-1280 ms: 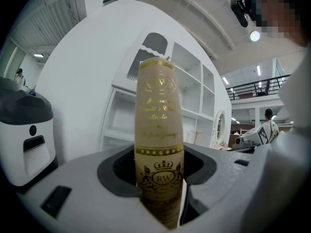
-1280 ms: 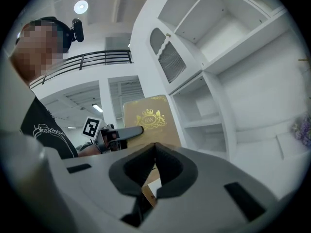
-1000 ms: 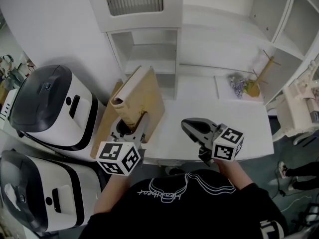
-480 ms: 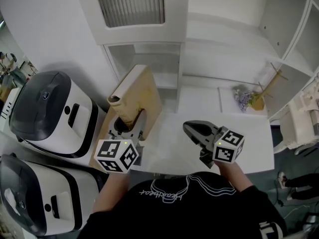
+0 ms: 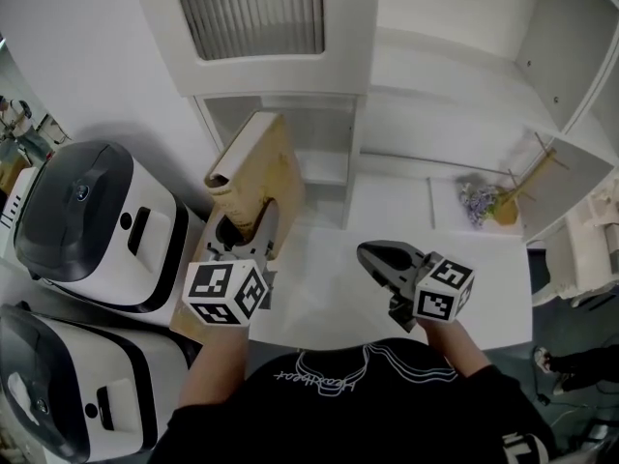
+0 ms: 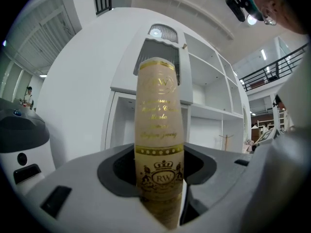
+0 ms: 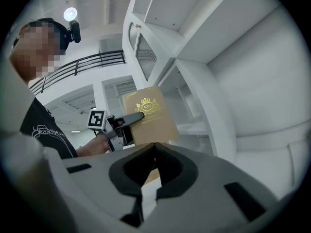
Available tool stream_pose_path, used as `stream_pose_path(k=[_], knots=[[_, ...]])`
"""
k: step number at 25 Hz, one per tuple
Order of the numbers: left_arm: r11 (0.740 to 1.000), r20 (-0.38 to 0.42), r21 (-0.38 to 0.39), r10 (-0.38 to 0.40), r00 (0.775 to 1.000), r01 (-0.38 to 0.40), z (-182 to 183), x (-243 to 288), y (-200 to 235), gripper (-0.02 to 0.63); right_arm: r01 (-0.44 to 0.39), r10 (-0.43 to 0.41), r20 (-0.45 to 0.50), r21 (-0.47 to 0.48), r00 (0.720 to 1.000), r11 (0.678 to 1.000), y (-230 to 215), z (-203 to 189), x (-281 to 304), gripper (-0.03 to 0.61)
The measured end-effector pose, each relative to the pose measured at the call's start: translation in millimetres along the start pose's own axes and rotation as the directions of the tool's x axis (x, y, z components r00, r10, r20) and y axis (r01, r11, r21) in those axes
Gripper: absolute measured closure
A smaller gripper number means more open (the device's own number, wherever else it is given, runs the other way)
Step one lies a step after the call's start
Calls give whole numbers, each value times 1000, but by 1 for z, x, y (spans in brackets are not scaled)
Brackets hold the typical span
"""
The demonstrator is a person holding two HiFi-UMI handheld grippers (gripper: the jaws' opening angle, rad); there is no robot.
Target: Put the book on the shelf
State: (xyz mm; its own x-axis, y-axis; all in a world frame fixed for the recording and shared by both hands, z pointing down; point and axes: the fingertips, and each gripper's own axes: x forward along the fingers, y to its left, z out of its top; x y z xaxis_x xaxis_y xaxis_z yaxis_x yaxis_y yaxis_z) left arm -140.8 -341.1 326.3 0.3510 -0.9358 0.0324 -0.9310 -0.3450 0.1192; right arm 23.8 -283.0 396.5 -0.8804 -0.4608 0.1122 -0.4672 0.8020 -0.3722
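Lower centre, 2 grippers: the left gripper (image 5: 244, 246) pinches 1 upright tan book (image 5: 256, 174) at centre left; the right gripper (image 5: 375, 257) is pressed together, empty. At left, 2 appliances: near appliance (image 5: 68, 394), far appliance (image 5: 87, 211). Upper centre: 1 white shelf (image 5: 324, 167).

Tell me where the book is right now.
Head view, left of centre: the book is clamped upright in the left tongs, in front of the lower-left opening of the white shelf, with a white appliance on its left.
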Motion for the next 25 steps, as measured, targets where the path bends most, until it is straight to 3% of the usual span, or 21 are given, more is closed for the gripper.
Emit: stream_pose_path(k=[9,25], knots=[[999,18,36,40,999,-40,1,27,14,405,15,-15,-21,13,1000,1000,-18,-4,3,572],[997,75,64,38,996,-43,22,44,13,405,23,-21,-37,48,999,999,-38,-11,7,572]])
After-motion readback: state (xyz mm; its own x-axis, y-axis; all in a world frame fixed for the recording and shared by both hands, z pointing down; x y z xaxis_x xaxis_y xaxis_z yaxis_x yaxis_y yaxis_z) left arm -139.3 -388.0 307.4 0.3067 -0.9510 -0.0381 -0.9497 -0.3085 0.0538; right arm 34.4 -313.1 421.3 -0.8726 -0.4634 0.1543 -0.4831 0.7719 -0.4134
